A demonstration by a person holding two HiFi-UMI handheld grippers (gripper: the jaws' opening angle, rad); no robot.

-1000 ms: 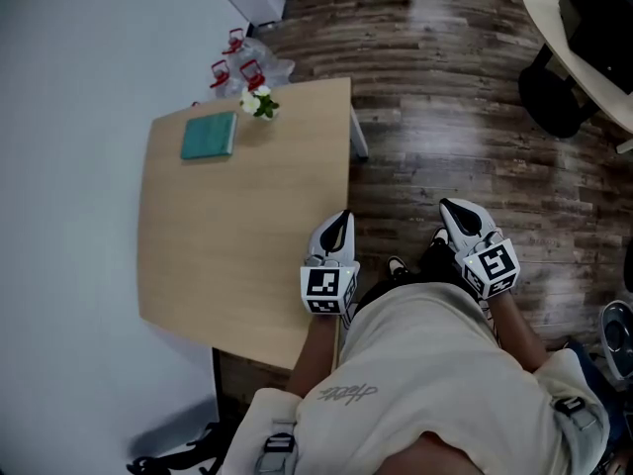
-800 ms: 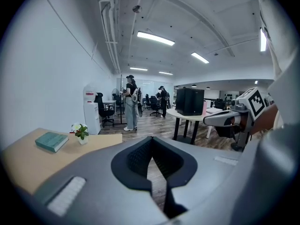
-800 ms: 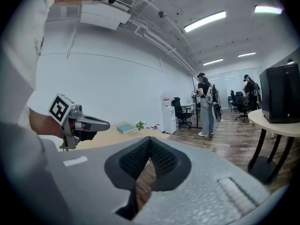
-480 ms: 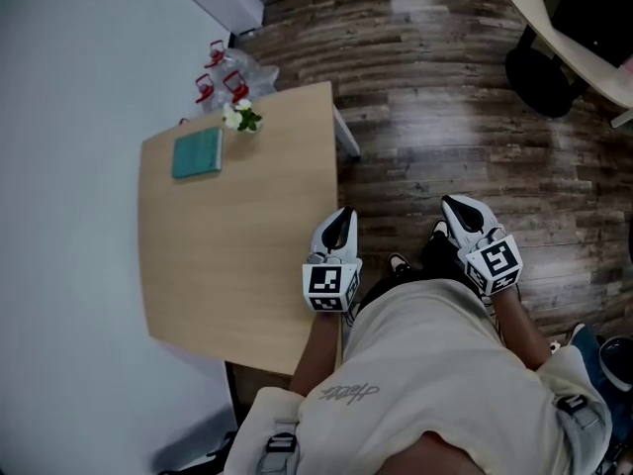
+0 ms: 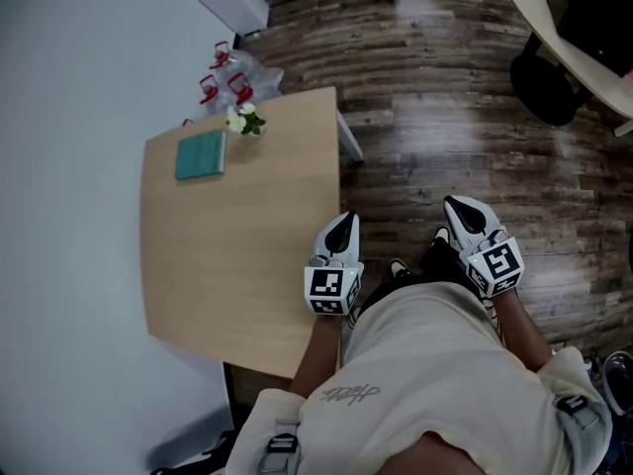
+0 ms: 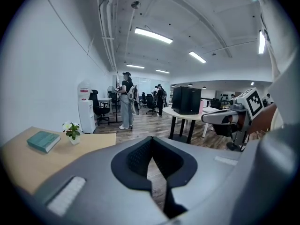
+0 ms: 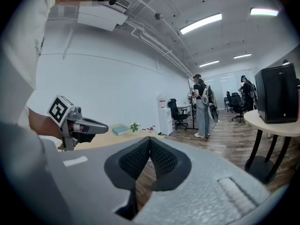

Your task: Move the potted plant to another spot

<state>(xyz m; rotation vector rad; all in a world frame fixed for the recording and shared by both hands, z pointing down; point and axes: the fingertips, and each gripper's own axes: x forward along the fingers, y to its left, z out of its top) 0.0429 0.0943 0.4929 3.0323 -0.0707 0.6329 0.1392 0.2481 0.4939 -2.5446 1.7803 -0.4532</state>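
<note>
From above, the potted plant [image 5: 244, 121] sits at the far corner of the tabletop [image 5: 237, 245], just beside a teal book [image 5: 201, 155] and well apart from both grippers. The left gripper [image 5: 343, 222] hangs over the tabletop's near edge, the right gripper [image 5: 461, 206] over the wooden floor [image 5: 445, 117]. Only the gripper views show the fingers face on: the left gripper's fingers [image 6: 138, 157] are clenched together on nothing, and so are the right's [image 7: 161, 159]. Those views also give what the head view misses — people [image 6: 126, 100] standing far down the office, a white water dispenser [image 6: 86, 108], a black box [image 6: 187, 100] on a round table — while the plant shows small beside the book.
</note>
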